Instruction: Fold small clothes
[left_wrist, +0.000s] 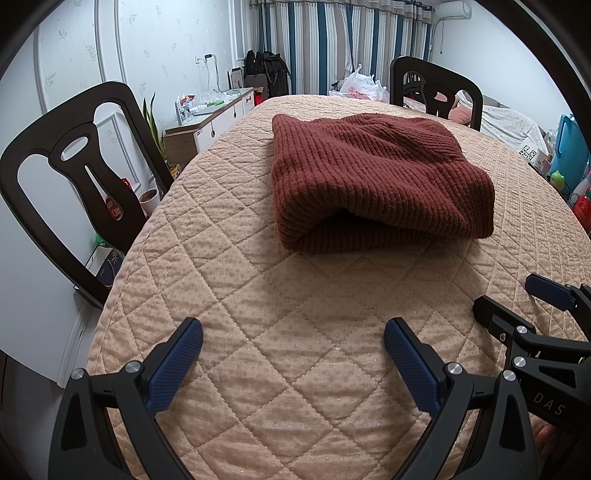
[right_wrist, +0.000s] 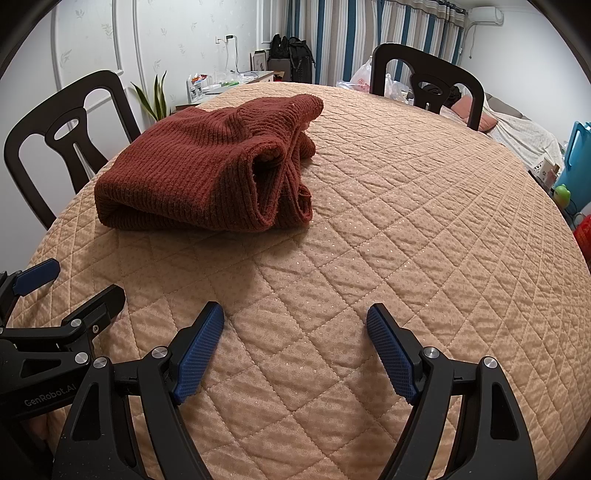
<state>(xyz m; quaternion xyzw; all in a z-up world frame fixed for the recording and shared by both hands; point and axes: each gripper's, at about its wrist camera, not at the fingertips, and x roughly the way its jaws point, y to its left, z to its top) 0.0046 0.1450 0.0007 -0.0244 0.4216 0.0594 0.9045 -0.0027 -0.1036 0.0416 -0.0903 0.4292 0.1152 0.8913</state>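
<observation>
A rust-red ribbed knit sweater (left_wrist: 373, 181) lies folded in a thick bundle on the beige quilted table cover (left_wrist: 280, 306). In the right wrist view the sweater (right_wrist: 207, 173) sits at the left, its rolled sleeve ends facing me. My left gripper (left_wrist: 293, 332) is open and empty, hovering above the cover well short of the sweater. My right gripper (right_wrist: 295, 317) is open and empty too, near the front of the table, to the right of the sweater. Each gripper shows at the edge of the other's view: the right one (left_wrist: 517, 302), the left one (right_wrist: 74, 284).
A dark wooden chair (left_wrist: 74, 173) stands at the table's left side and another (left_wrist: 436, 88) at the far end. A white cabinet (left_wrist: 218, 110) and a potted plant (left_wrist: 153, 122) stand by the left wall. Plastic bags (left_wrist: 362, 86) lie beyond the table.
</observation>
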